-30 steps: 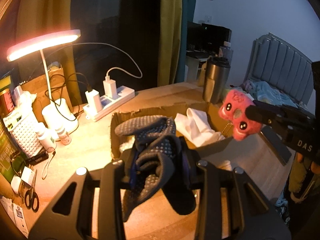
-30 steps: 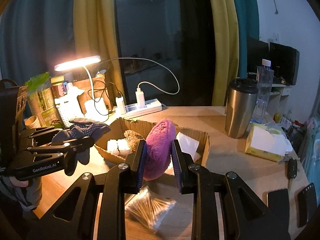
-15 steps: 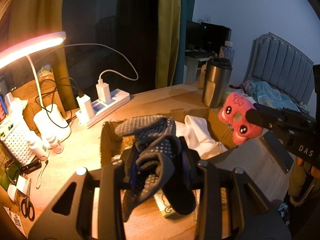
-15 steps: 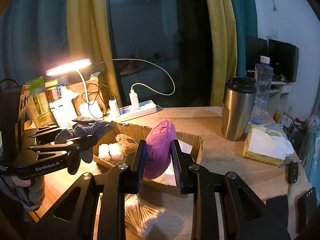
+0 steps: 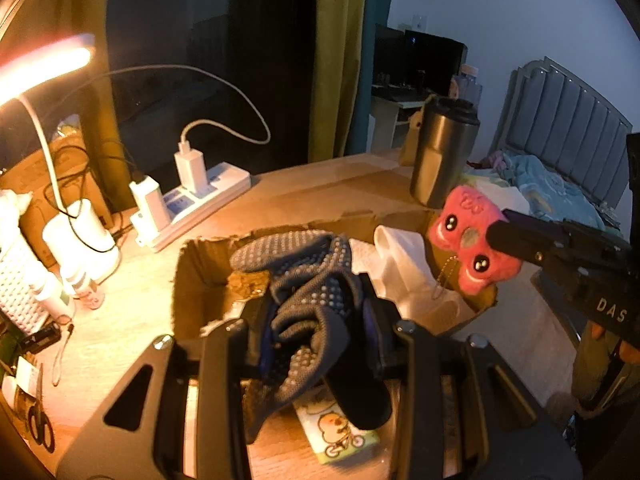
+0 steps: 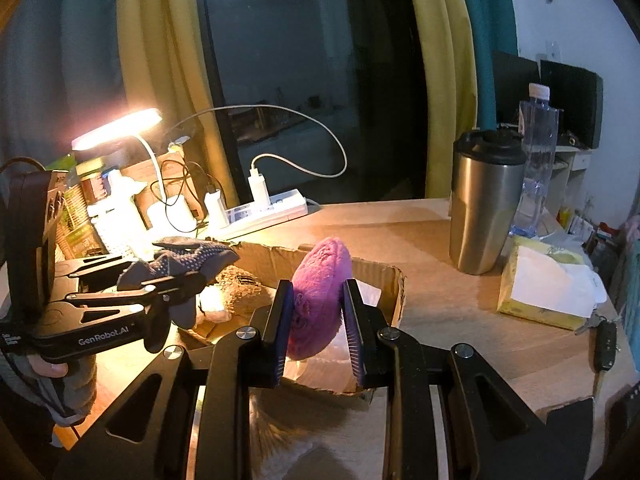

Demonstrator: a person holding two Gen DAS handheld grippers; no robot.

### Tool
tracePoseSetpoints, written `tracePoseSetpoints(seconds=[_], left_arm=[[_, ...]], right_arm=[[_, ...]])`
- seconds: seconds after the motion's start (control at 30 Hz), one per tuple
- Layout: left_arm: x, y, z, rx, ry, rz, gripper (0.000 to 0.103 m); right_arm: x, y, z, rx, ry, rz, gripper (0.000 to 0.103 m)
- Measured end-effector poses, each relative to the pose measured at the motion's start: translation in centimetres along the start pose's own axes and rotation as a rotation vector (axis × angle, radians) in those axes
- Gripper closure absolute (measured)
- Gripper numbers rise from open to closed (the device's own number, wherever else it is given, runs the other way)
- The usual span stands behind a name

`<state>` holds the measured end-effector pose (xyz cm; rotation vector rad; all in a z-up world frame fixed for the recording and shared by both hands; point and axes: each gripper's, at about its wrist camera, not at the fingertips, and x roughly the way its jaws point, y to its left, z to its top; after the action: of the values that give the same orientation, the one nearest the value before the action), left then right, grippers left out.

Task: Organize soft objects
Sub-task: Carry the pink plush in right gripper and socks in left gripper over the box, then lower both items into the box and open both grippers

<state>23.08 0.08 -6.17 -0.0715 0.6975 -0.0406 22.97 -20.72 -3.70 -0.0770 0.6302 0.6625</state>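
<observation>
My left gripper (image 5: 318,316) is shut on a bundle of grey dotted gloves (image 5: 308,280) and hangs over the near left part of an open cardboard box (image 5: 188,276). In the right wrist view the gloves (image 6: 192,258) stick out of the left gripper (image 6: 172,276) above the box's left end. My right gripper (image 6: 319,294) is shut on a pink plush toy (image 6: 320,280) over the box rim (image 6: 386,280). From the left wrist view the plush toy (image 5: 472,240) shows its face at the box's right end. A white cloth (image 5: 408,268) and a brown plush (image 6: 236,280) lie inside.
A steel tumbler (image 6: 486,208), a water bottle (image 6: 538,152) and a tissue pack (image 6: 548,284) stand right of the box. A power strip (image 6: 264,212) and a lit lamp (image 6: 116,128) are behind it. A car key (image 6: 606,344) lies far right, scissors (image 5: 40,428) near left.
Both grippers have moved forward and a little down over the box, which now looks closer. The gloves and the plush toy stay gripped as before.
</observation>
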Motion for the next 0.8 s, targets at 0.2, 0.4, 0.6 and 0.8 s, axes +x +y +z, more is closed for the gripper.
tracePoseSetpoints(seconds=[0.2,0.4,0.6,0.8], left_arm=[[2.2,0.1,0.1,-0.013,0.025,-0.026,0.067],[4.6,0.0,0.0,-0.012,0.05,-0.059,0.067],[7.1,-0.9,-0.2,0.002,0.106,-0.102,0.067],[9.4,-1.4,-1.1,0.008,0.176,-0.138,0.066]], right_arm=[[1.5,-0.9,-0.1,0.014,0.019,0.01,0.076],[3.4,-1.4,-0.2,0.031,0.053,0.022,0.076],[5.3,-1.5,-0.5,0.038,0.098,0.033,0.076],[6.6,-2.5,-1.0,0.058,0.13,0.022,0.076]])
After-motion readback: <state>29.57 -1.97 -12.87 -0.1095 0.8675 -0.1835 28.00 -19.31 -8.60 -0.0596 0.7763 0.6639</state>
